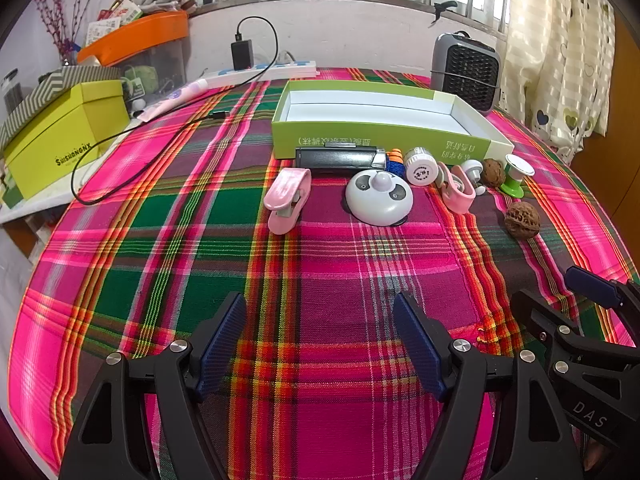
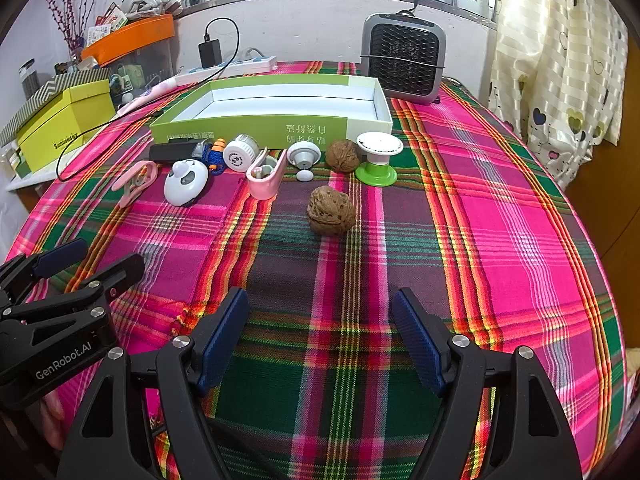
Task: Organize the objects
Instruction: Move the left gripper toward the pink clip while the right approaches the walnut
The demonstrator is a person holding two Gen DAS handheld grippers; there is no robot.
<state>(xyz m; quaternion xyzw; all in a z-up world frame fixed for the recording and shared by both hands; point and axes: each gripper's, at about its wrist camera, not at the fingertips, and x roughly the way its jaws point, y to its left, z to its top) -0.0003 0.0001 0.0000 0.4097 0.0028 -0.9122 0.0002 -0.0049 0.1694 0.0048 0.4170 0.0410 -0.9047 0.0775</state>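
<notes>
Over the worktop's near edge both tongs, left tongs (image 1: 320, 344) and right tongs (image 2: 320, 340), hang spread and empty; sorting not yet begun; next, probably reach for the nearest walnut (image 2: 331, 216).

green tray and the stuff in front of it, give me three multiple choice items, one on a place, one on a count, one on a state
1. Where does the panda-faced gadget lie?
A. inside the green tray
B. on the cloth in front of the green tray
C. on the yellow box

2. How many walnuts are on the cloth?
A. one
B. two
C. four

3. What is the state of the green tray?
A. holds nothing
B. half full
C. covered by a lid

Answers:
1. B, it sits on the plaid cloth on the near side of the tray's front wall.
2. B, a near walnut and a far walnut by the tray.
3. A, only its bare white floor shows, and every small item is outside it.
</notes>
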